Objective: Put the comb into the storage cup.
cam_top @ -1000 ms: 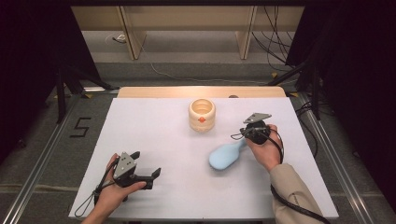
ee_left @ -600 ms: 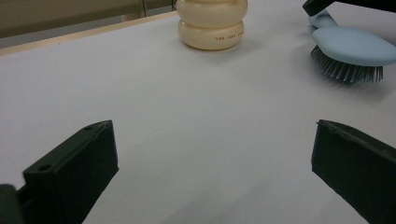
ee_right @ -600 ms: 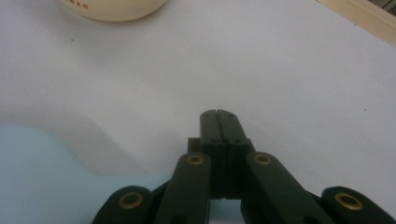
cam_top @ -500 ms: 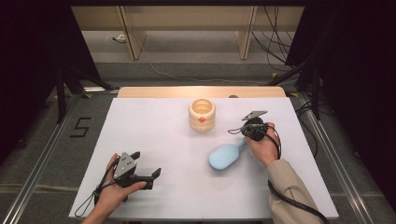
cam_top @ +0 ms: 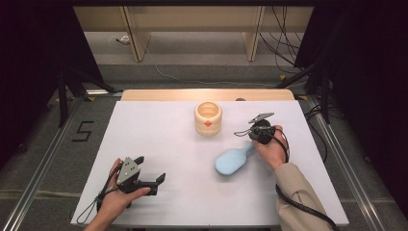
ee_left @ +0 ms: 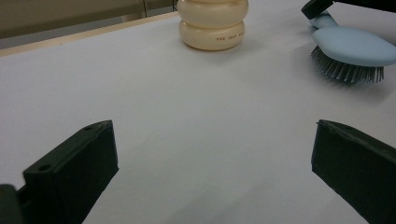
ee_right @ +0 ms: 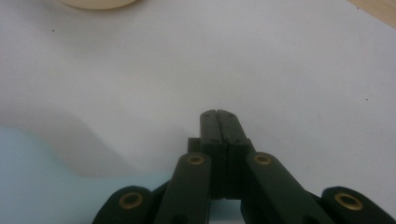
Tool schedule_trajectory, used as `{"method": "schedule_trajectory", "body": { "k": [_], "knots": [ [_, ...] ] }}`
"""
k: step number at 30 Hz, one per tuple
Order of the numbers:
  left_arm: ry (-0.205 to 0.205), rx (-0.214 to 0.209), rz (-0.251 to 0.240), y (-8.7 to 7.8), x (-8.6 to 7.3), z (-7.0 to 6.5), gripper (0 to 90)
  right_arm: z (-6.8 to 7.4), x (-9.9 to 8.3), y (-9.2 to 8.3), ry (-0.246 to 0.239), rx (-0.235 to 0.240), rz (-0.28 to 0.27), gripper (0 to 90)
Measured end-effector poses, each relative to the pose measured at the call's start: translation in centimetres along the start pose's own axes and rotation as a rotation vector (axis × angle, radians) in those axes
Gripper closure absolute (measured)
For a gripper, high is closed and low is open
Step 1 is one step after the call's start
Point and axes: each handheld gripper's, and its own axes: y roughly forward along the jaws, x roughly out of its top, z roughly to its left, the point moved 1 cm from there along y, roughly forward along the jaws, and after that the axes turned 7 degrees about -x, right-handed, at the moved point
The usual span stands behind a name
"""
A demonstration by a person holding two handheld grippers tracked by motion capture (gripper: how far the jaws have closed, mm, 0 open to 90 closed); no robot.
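Right gripper (cam_top: 256, 138), clenched on the handle of a pale blue hairbrush (cam_top: 232, 160), holds it low over the white tabletop (cam_top: 159, 134); left gripper (cam_top: 153, 179) rests released. The next move likely carries the brush toward the cream holder (cam_top: 208, 117) just beyond.

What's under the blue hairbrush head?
The blue hairbrush has dark bristles pointing down over the white table. Whether they touch it cannot be told; nothing else shows beneath.

Left tool (cam_top: 150, 169) jaws wide, right tool (ee_right: 218, 114) closed
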Motion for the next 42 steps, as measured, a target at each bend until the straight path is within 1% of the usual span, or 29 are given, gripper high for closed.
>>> {"method": "schedule_trajectory", "body": {
  "k": [4, 10, 21, 29, 32, 42],
  "knots": [
    [0.001, 0.0, -0.003, 0.0, 0.0, 0.0, 0.0, -0.1, 0.0, 0.1, 0.006, -0.001, 0.011, 90.0],
    [-0.001, -0.001, -0.003, 0.0, 0.0, 0.0, 0.0, -0.2, 0.0, 0.4, 0.002, 0.001, 0.029, 90.0],
    [-0.001, -0.003, 0.0, 0.0, 0.0, -0.1, 0.0, -0.2, 0.0, 0.1, -0.006, 0.004, 0.069, 90.0],
    [-0.001, -0.001, -0.002, 0.0, 0.0, 0.0, 0.0, -0.2, -0.1, -0.2, 0.002, 0.027, 0.107, 90.0],
    [-0.001, 0.001, -0.001, -0.1, 0.0, 0.0, 0.0, 0.0, -0.2, -0.4, -0.007, 0.041, 0.131, 90.0],
    [0.0, 0.004, -0.002, -0.1, 0.0, 0.0, 0.0, 0.2, -0.7, -0.9, -0.025, 0.064, 0.182, 90.0]
  ]
}}
